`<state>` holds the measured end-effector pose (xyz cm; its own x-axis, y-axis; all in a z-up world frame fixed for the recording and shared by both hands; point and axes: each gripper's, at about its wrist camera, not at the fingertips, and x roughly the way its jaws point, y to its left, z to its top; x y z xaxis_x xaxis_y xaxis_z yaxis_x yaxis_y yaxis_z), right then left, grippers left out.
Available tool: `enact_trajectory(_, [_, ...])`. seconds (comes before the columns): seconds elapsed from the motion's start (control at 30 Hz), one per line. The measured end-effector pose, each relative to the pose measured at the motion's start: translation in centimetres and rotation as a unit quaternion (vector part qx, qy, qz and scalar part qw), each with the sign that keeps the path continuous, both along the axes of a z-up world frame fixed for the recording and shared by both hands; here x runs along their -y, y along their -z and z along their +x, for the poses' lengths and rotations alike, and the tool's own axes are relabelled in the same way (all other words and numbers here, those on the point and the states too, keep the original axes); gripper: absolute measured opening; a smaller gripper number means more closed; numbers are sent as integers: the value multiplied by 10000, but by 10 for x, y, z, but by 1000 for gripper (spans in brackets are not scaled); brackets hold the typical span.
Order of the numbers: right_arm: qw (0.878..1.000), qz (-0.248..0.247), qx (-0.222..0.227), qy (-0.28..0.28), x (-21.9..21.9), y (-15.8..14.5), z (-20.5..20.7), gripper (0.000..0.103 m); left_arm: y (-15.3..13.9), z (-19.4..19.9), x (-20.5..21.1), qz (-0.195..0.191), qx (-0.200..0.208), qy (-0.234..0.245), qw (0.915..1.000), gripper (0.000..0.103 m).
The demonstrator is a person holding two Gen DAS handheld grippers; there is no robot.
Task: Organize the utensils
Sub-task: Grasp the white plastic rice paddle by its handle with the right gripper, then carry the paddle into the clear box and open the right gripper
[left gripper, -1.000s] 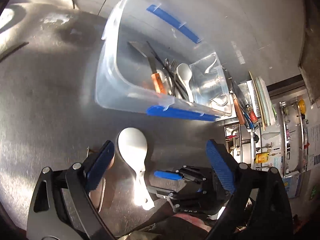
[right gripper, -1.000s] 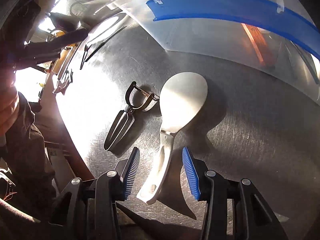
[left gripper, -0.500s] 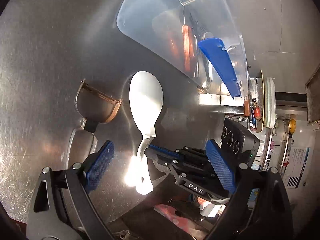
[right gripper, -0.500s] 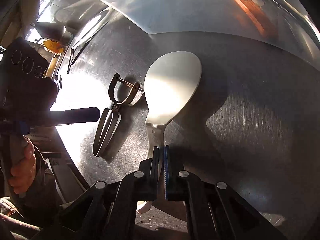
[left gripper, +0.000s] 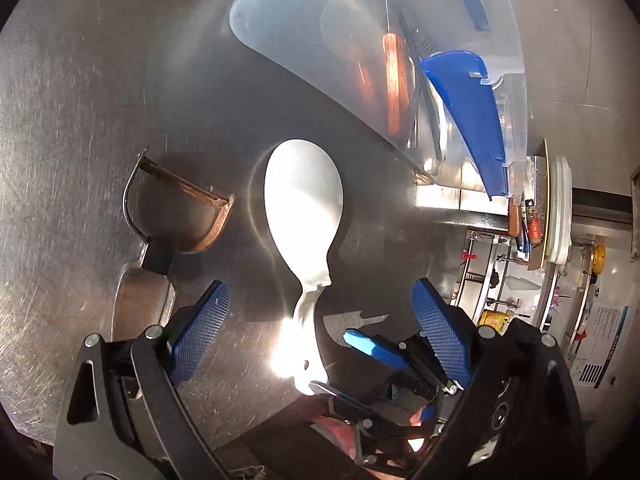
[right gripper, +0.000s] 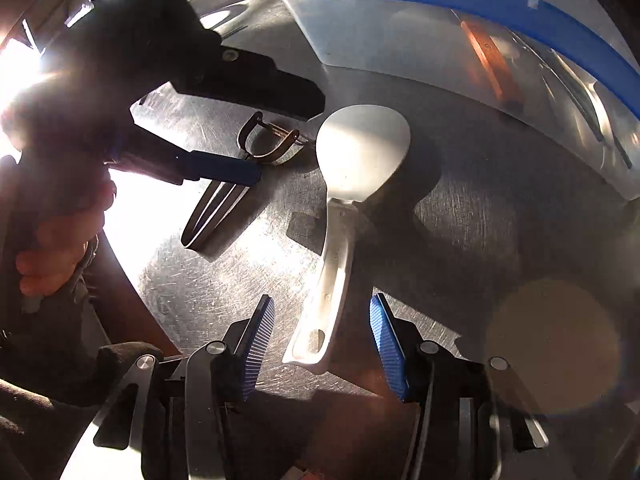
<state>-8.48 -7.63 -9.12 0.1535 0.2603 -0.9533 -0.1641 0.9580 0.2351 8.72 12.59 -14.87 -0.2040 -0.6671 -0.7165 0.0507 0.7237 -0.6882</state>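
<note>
A white rice paddle (left gripper: 304, 208) lies flat on the steel table, also in the right wrist view (right gripper: 360, 156). My right gripper (right gripper: 322, 344) is open, its blue pads either side of the paddle's handle end without touching. My left gripper (left gripper: 320, 332) is open above the paddle's handle. A metal Y-peeler (left gripper: 176, 216) lies left of the paddle and shows in the right wrist view (right gripper: 240, 176) too. A clear bin with blue clips (left gripper: 304, 40) holds several utensils, among them an orange-handled one (left gripper: 394, 80).
The bin (right gripper: 400, 40) stands just beyond the paddle. The table's near edge runs below both grippers. Shelves with kitchen items (left gripper: 532, 220) stand past the table at the right. Strong glare (right gripper: 132, 208) washes out the table at the left.
My right gripper was shut on the paddle's handle half a second ago and has opened; the paddle lies on the table. My left gripper has come closer over the paddle and peeler.
</note>
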Motion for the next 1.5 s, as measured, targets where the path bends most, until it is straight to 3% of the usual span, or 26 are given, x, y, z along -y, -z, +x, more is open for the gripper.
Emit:
enact_trajectory(0.1, [9988, -439, -177, -153, -12, 17, -2, 49, 4, 0, -3, -25, -74, -4, 10000, 89])
enact_trajectory(0.2, [9979, -590, -179, -176, -6, 18, -11, 28, 7, -1, -6, -57, -136, -31, 9999, 89])
enact_trajectory(0.33, [9980, 159, -585, 190, 25, 25, -20, 25, 16, -4, -7, -159, -339, -135, 9992, 89])
enact_trajectory(0.47, [9893, 989, -914, 561, 55, 37, -28, 25, 24, -17, 8, -212, -508, -80, 9985, 89])
enact_trajectory(0.63, [9782, 1651, -1049, 691, 75, 50, -37, 25, 21, -28, 32, -143, -264, -5, 9995, 88])
enact_trajectory(0.73, [9780, 1709, -1011, 633, 70, 52, -47, 25, 18, -36, 45, 91, -15, 62, 9999, 66])
enact_trajectory(0.8, [9786, 1711, -984, 582, 67, 53, -51, 25, 18, -40, 53, 269, 67, 126, 9995, 32])
enact_trajectory(0.87, [9783, 1746, -972, 551, 66, 55, -55, 25, 22, -45, 60, 564, 149, 183, 9981, 14])
enact_trajectory(1.03, [9743, 1950, -956, 593, 67, 59, -47, 26, 14, -53, 66, 408, 166, 166, 9989, 6])
enact_trajectory(1.17, [9719, 2205, -547, 616, 82, 33, -48, 26, -22, -54, 68, -1, 450, 200, 9988, 4])
enact_trajectory(1.27, [9724, 2255, -108, 593, 96, -7, -43, 25, -65, -52, 74, -399, 828, 268, 9954, 4])
enact_trajectory(1.5, [9742, 1696, 1388, 541, 137, -109, 0, 25, -182, -12, 99, -1318, 2015, 404, 9697, 4])
